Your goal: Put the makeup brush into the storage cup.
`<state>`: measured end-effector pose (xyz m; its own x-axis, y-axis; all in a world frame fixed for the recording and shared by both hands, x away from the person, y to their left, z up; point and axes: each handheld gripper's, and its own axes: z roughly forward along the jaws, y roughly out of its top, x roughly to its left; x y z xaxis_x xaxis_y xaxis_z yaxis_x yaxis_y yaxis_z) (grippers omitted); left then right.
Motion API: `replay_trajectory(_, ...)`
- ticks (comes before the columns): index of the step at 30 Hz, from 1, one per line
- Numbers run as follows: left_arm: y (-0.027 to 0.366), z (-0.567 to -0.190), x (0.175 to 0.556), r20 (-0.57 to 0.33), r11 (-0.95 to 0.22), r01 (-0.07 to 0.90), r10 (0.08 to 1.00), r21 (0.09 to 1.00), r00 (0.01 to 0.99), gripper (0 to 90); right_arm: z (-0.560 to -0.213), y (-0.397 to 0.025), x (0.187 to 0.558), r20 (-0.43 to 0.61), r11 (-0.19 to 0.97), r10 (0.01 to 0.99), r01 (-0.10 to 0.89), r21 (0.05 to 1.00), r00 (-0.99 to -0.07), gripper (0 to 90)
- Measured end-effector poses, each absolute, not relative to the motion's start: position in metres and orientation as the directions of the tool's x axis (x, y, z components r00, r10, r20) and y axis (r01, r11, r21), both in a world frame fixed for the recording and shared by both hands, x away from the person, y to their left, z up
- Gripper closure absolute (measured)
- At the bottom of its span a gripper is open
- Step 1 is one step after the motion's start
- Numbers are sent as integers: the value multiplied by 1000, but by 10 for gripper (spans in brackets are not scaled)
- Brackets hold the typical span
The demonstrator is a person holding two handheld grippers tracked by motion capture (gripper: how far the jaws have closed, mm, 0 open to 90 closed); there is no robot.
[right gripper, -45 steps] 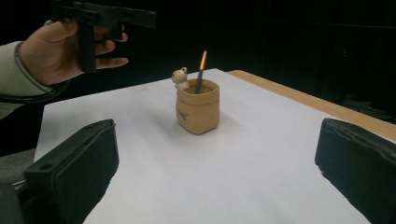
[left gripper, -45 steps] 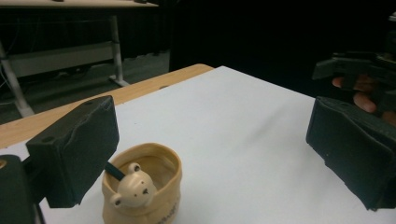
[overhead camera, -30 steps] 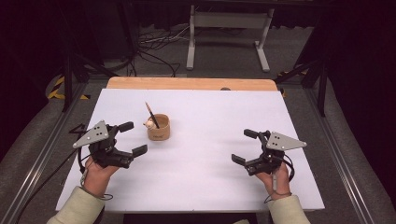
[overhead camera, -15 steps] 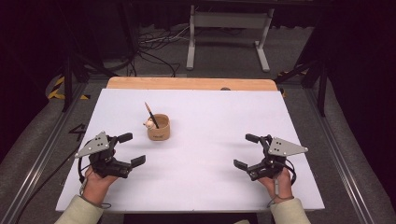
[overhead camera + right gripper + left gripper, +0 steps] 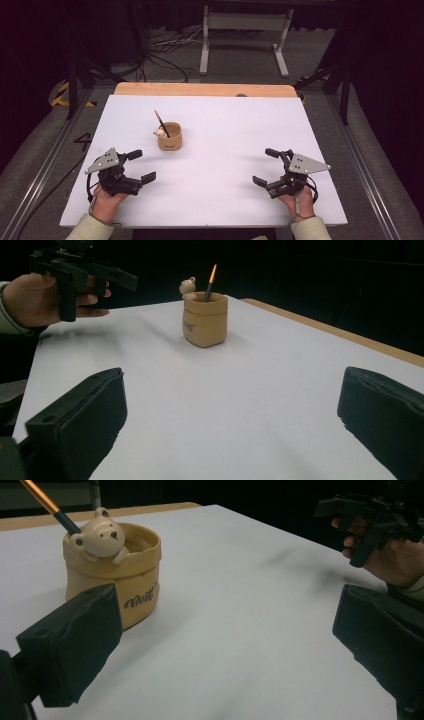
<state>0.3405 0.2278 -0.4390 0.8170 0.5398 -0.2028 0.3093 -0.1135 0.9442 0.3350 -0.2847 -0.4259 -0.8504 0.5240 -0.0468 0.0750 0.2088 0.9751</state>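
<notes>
Left claw (image 5: 134,167): held low over the near-left part of the bench (image 5: 235,130), jaws spread wide, nothing between them. In the left gripper view its two black pads frame open white surface, with the holder just beyond the left pad.

Pen holder (image 5: 170,136): stands upright on the left-centre of the bench, forward and slightly to the right of the left claw, near it but not touching. Tan, sack-shaped, with a rolled rim and small dark lettering on the side; a pale bear figure (image 5: 100,538) leans over its rim. Judged rigid, ceramic or resin.

Pencil (image 5: 161,122): rests inside the holder, long axis tilted up and away toward the far-left, orange shaft with a dark lower section. Tip end not clear.

Right claw (image 5: 269,168): held over the near-right of the bench, jaws likewise wide apart and empty; well apart from the holder.

Relation governing the next move: the left claw is plainly the nearer one; a reach would run forward and a little rightward, meeting the pencil's slanted shaft above the rim.
</notes>
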Motion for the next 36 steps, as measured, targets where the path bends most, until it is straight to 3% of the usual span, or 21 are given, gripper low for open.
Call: replay_trajectory(36, 226, -457, 341, -216, -105, 322, 546, 941, 809, 5, -448, -281, 333, -14, 208, 556, 123, 970, -831, 0)
